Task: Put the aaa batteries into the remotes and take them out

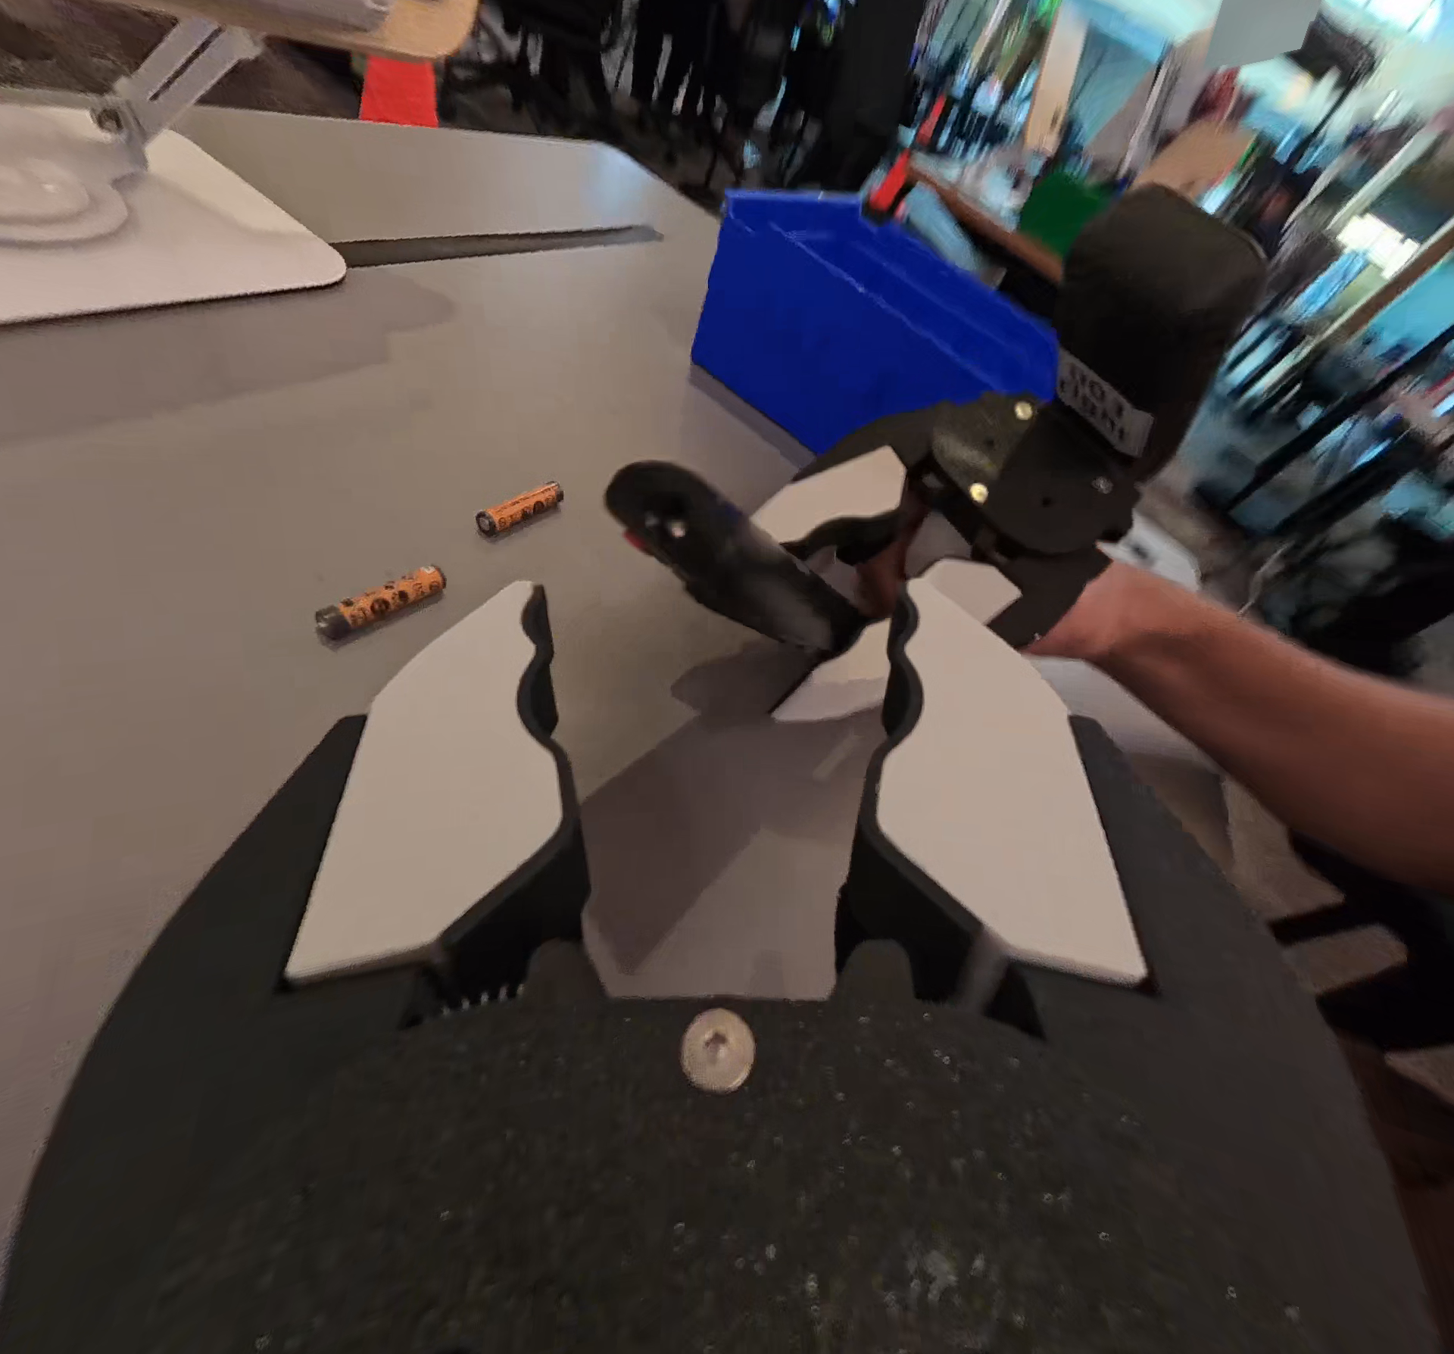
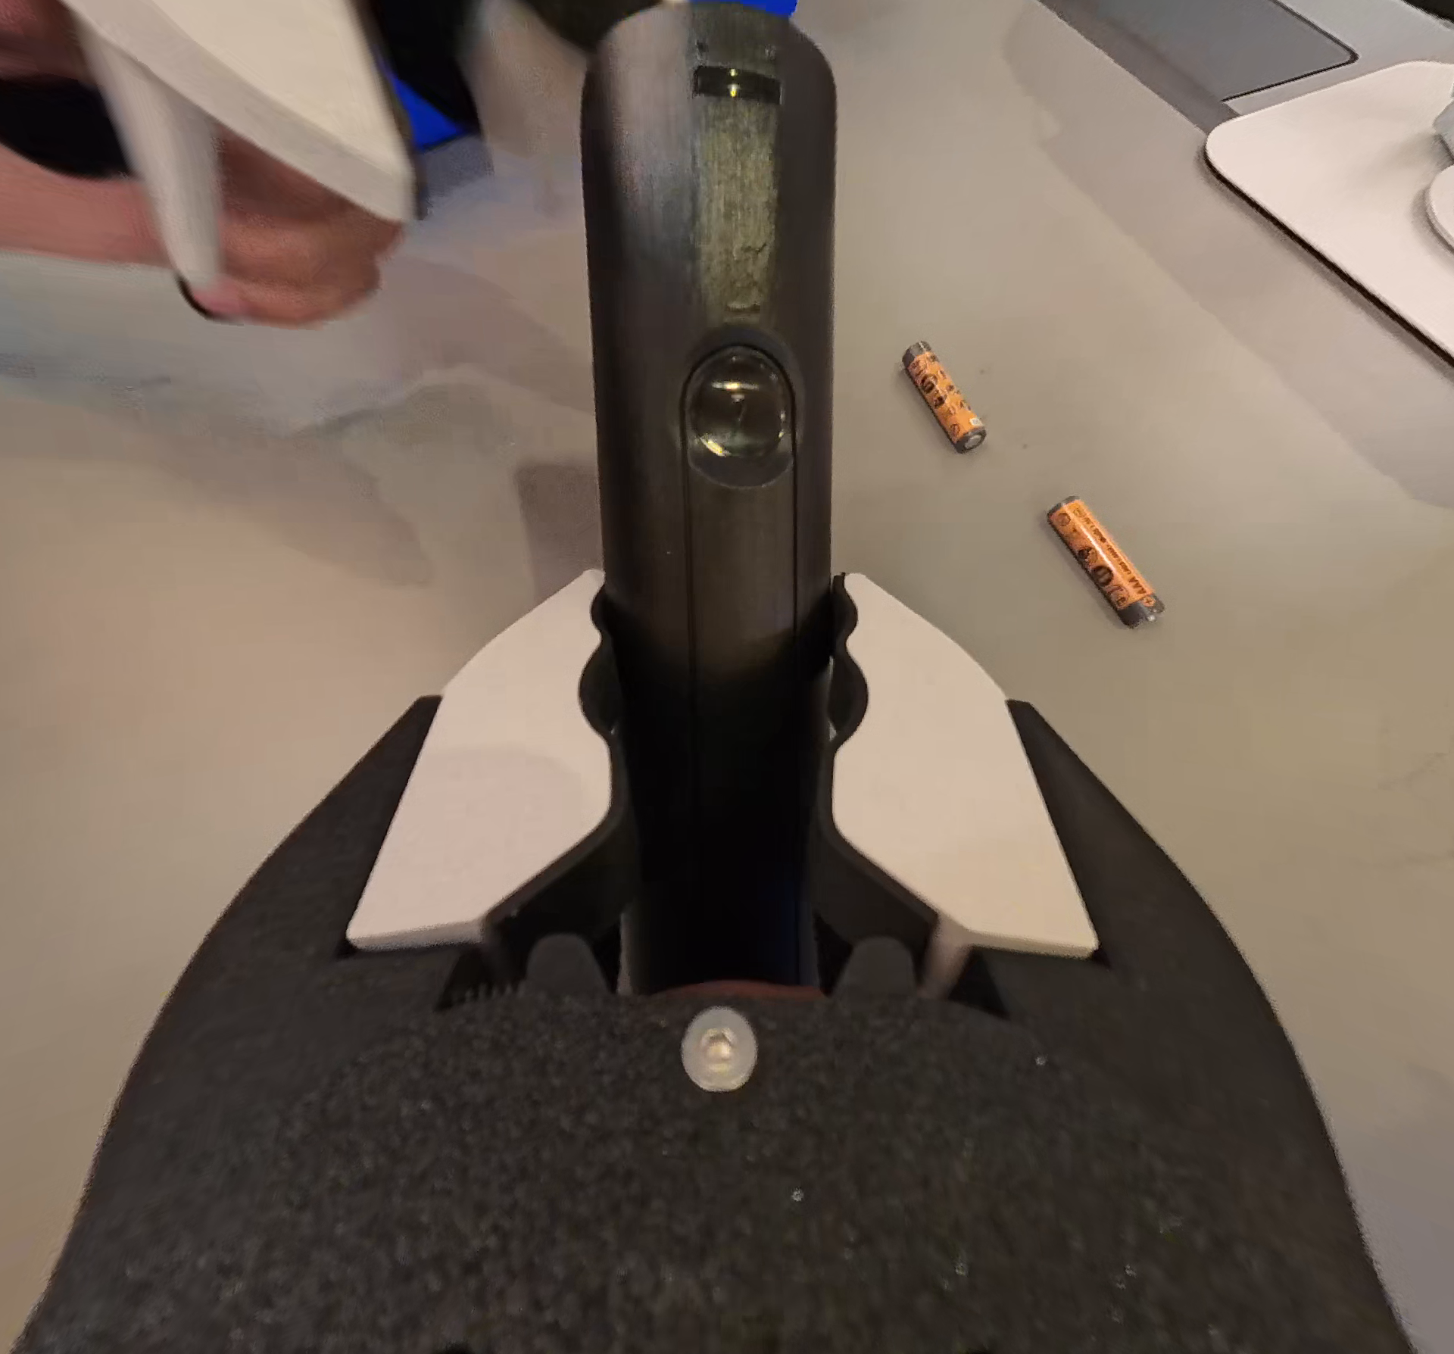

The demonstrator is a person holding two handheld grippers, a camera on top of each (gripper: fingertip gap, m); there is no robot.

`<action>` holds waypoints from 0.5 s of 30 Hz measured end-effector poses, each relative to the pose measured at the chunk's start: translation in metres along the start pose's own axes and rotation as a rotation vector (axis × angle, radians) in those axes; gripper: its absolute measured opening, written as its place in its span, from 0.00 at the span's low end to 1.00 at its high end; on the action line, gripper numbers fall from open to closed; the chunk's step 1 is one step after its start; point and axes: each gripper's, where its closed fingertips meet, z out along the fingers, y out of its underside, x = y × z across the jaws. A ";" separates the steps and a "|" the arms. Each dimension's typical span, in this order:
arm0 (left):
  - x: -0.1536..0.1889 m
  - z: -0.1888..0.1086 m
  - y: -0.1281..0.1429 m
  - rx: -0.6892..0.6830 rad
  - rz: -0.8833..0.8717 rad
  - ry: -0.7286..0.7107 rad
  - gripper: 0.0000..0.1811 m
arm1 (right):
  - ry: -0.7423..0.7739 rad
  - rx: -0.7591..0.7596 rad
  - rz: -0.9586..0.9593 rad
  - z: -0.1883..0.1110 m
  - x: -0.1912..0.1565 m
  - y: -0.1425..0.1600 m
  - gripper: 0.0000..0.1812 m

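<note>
Right wrist view shows our right gripper clamped on the black remote, its fingers pressing both long sides so the body juts forward over the grey table. We judge this hold is meant to steady the remote, back side up, so the other tool can work on it. Our left gripper has its fingers spread with nothing between them, hovering close to the remote's near end, free to pick or push. Two orange AAA batteries lie loose on the table beside the remote, apart from each other, within easy reach. We cannot tell whether the battery cover is off. A blue bin stands beyond the table's edge.
</note>
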 end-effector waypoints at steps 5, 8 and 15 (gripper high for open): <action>-0.015 0.010 -0.005 0.141 -0.275 0.170 0.46 | 0.034 -0.013 -0.025 0.008 -0.004 -0.004 0.28; -0.017 0.013 -0.003 0.146 -0.265 0.175 0.37 | 0.044 -0.016 -0.036 0.011 -0.004 -0.007 0.28; -0.003 0.010 -0.006 0.160 -0.059 0.237 0.38 | 0.011 -0.038 -0.064 0.015 -0.003 -0.003 0.28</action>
